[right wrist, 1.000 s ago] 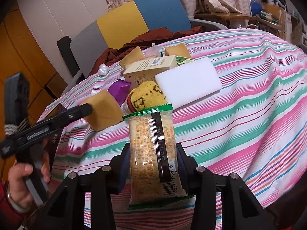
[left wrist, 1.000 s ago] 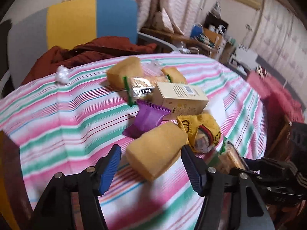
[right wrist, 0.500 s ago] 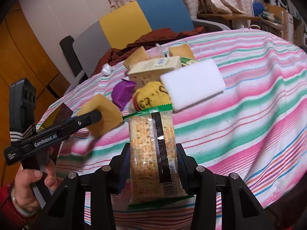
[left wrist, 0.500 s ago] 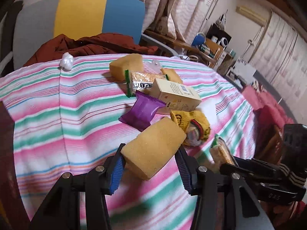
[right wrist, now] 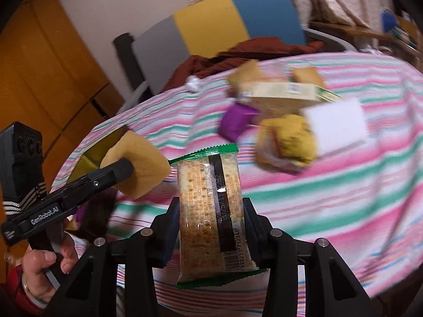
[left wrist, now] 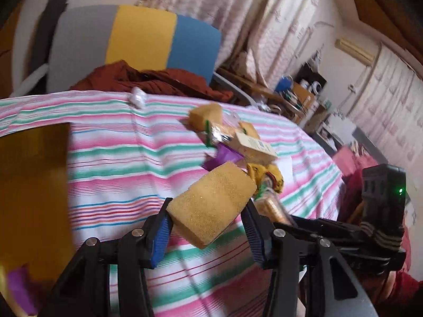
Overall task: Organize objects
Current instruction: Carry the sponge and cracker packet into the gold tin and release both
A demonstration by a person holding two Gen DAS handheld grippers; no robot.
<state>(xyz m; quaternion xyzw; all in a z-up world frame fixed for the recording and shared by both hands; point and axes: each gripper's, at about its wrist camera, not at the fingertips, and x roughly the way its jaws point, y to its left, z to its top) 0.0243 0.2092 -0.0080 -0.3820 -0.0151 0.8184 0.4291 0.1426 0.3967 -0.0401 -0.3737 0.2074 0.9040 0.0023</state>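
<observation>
— Two grippers were in view, yes? What did each one hold?

— Yes. The left gripper [left wrist: 207, 231] was clamped on a yellow sponge [left wrist: 211, 208]; both blue pads pressed its sides. The right gripper [right wrist: 211, 227] was clamped on a cracker packet [right wrist: 211, 211] with green edges.

— Which way did the sponge point?

— Its long axis ran from about 7 o'clock to about 1 o'clock in the left wrist view, and the far end pointed toward the pile on the striped tablecloth [left wrist: 119, 163]. The sponge was lifted above the cloth, not lying on it.

— And the packet?

— It stood almost upright between the fingers, its long axis from 6 to 12 o'clock. The barcode end was near the camera, and the other end pointed up toward the table.

— What was in the pile?

— At about 1 o'clock from the packet were a purple pouch [right wrist: 236, 121], a cream carton [right wrist: 285, 95], a yellow ball-like thing [right wrist: 288, 140] and a white block [right wrist: 335, 126], all close together; the picture was blurred there. Two more sponges lay behind the carton.

— Anything else?

— A gold box [left wrist: 31, 198] was at 9 o'clock in the left view. A hand [right wrist: 47, 272] in a red sleeve held the left gripper's handle. Behind the table stood a chair [right wrist: 211, 21] in grey, yellow and blue.
</observation>
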